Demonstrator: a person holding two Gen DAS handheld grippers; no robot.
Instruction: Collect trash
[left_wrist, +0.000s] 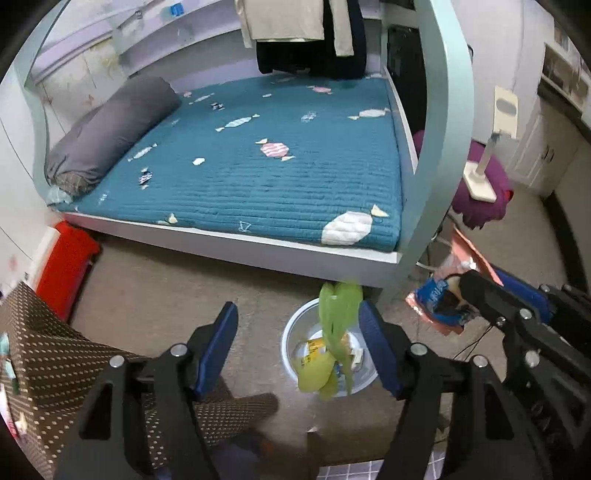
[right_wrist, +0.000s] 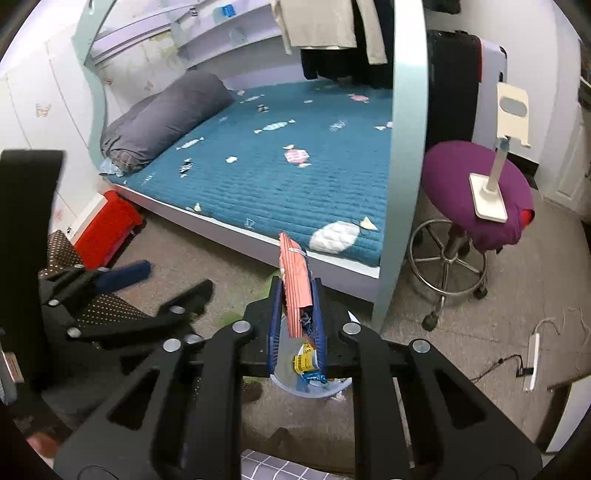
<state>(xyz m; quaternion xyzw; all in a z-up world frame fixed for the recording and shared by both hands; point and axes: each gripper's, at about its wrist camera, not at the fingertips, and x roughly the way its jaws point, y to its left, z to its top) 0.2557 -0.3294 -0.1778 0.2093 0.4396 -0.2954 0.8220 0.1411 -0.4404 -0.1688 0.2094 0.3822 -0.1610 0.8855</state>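
One bin (left_wrist: 295, 332), two wrappers (left_wrist: 338, 325).

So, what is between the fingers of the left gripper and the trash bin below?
In the left wrist view, a green wrapper hangs blurred in the air between the open left gripper and the white trash bin, directly over the bin's mouth.

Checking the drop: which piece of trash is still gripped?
The pink striped wrapper, clamped in the right gripper. The green wrapper hangs free between open left jaws.
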